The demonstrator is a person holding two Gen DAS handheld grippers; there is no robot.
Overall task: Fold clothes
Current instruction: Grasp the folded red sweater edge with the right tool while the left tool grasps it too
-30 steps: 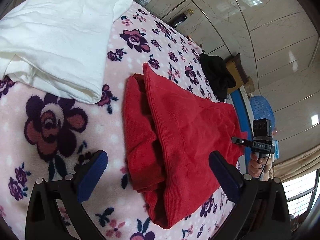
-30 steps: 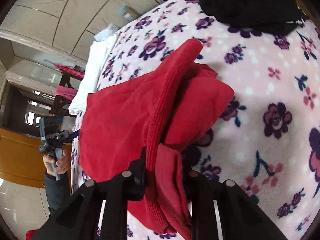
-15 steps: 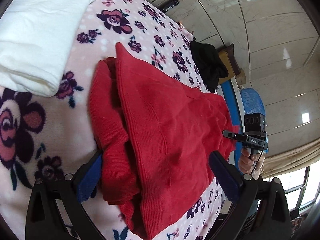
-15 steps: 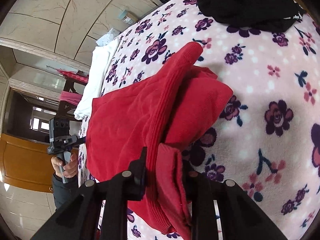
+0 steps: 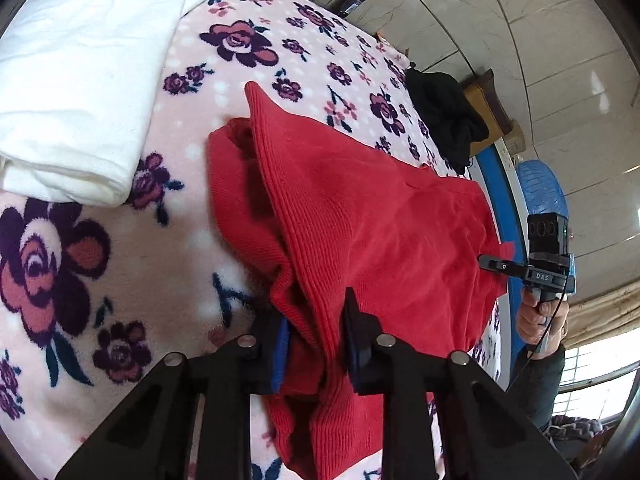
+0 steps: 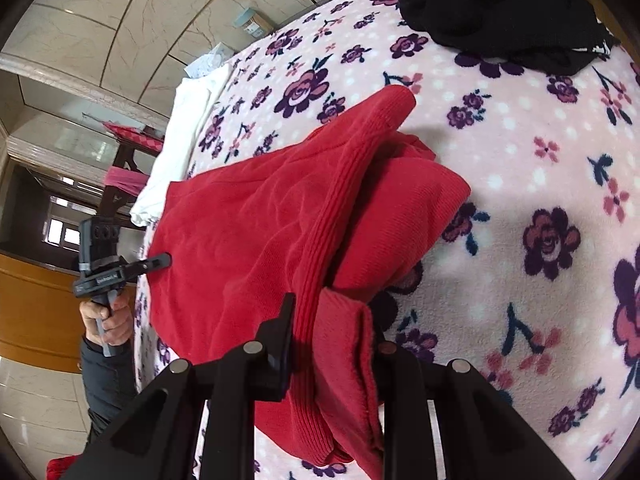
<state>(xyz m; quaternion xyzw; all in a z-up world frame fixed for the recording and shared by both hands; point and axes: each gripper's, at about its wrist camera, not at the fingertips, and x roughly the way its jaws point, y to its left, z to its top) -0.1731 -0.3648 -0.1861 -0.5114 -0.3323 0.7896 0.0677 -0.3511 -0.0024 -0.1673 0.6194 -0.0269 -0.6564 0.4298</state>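
Left wrist view alone shows the left gripper (image 5: 316,340), jaws just closed, clamped on the one red sweater (image 5: 380,232) lying on the flowered blanket (image 5: 120,272). Right gripper (image 6: 332,344) pinches its other edge, seemingly. One white cloth (image 5: 80,80), one black garment (image 6: 500,12).

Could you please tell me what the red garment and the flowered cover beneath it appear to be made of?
The red ribbed knit garment looks like a soft matte knit, perhaps wool or acrylic: fine ribs run along its edge. The pink flowered fleece cover looks like plush fleece, likely synthetic: its surface is fuzzy and the printed flowers have blurred outlines.
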